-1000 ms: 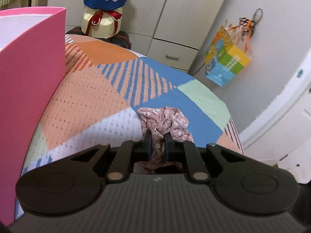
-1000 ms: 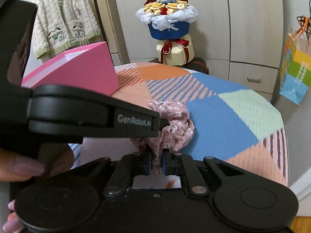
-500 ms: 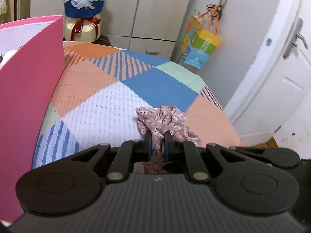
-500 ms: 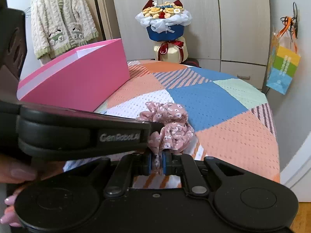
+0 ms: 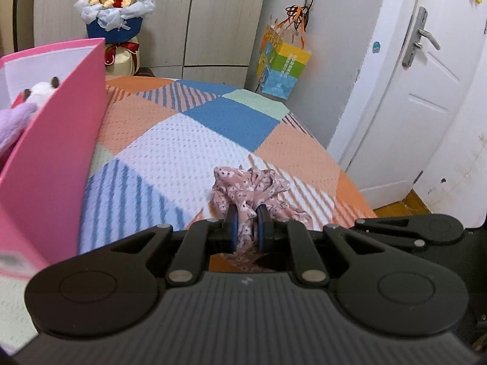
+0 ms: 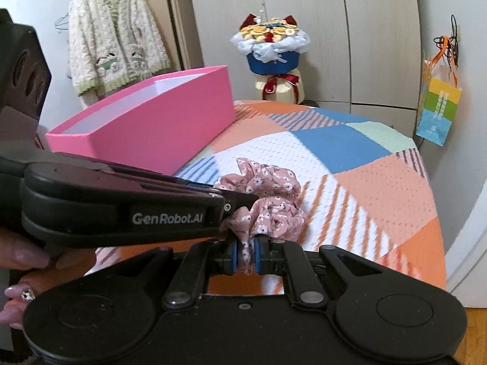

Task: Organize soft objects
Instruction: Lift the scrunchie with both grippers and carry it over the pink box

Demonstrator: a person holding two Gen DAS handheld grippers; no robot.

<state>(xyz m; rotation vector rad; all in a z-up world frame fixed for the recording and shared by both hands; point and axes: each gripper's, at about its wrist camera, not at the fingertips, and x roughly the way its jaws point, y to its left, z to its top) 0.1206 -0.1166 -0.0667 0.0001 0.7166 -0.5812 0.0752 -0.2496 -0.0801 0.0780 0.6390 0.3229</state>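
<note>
Both grippers (image 5: 246, 223) (image 6: 246, 254) pinching floral scrunchie (image 6: 268, 200)

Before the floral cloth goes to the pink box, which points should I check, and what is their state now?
1. Left tool shut on the floral cloth: ok.
2. Right tool shut on the same cloth: ok.
3. Pink box open at the top: ok.
4. Room in the box: cannot tell; a plush toy already lies inside.
5. Cloth lifted clear of the bedspread: cannot tell.
</note>
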